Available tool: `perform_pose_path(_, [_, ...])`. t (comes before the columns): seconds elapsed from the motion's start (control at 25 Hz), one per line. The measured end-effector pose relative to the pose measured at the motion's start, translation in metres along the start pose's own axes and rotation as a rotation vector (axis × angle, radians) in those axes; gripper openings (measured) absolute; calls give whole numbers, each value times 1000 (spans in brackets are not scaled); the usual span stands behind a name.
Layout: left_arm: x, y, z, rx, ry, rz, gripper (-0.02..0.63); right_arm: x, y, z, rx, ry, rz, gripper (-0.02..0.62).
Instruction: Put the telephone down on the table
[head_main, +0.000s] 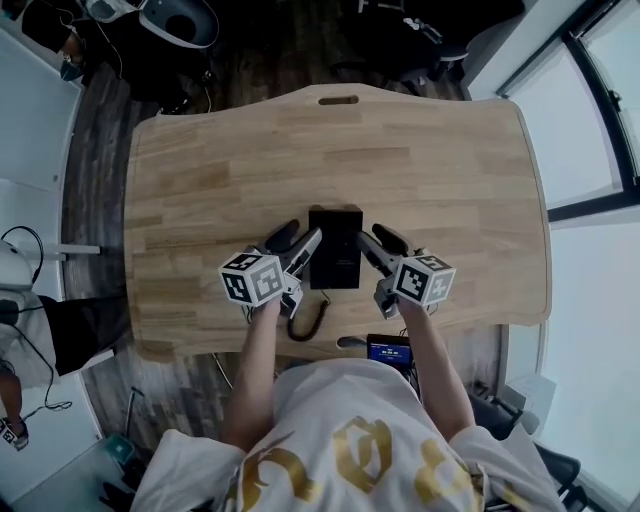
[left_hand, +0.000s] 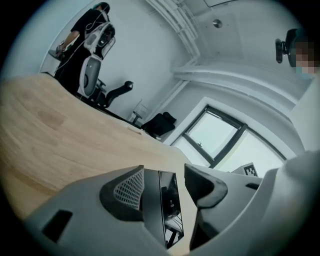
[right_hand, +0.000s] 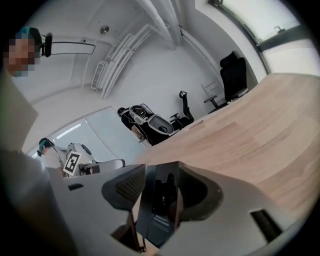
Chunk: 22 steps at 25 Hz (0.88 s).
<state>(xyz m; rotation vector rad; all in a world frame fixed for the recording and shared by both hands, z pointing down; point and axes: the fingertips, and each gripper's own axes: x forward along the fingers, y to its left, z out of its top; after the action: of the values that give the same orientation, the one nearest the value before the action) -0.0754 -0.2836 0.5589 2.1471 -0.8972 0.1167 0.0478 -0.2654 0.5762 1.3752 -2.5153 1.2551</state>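
The wooden table (head_main: 200, 180) lies under the black telephone (head_main: 335, 245), which rests flat toward the person's edge. The left gripper (head_main: 302, 234) is just left of the telephone and the right gripper (head_main: 372, 235) just right of it. Both have their jaws spread wide, with the telephone showing between them and not clamped. The coiled cord (head_main: 305, 325) trails from the telephone's near end.

The coiled black cord (head_main: 320, 315) is disappearing beneath the left gripper (head_main: 305, 236); the person's torso (head_main: 340, 440) is covering the near edge of the light wooden table (head_main: 400, 150).
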Motion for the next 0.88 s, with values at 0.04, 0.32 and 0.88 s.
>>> perform_pose_path(0.04, [-3,-7,1,33,-4,-4,233,-5,4,2,-10,-22,2,200])
perform_pose_path(0.32, [-27,-39,6,168,-79,32,30,-40,36,9,-133,-113,-1,43])
perform_pose_path(0.88, [-79,-74,-6,308,-146,132,9,-95,74,3,-338,-194,-159,15])
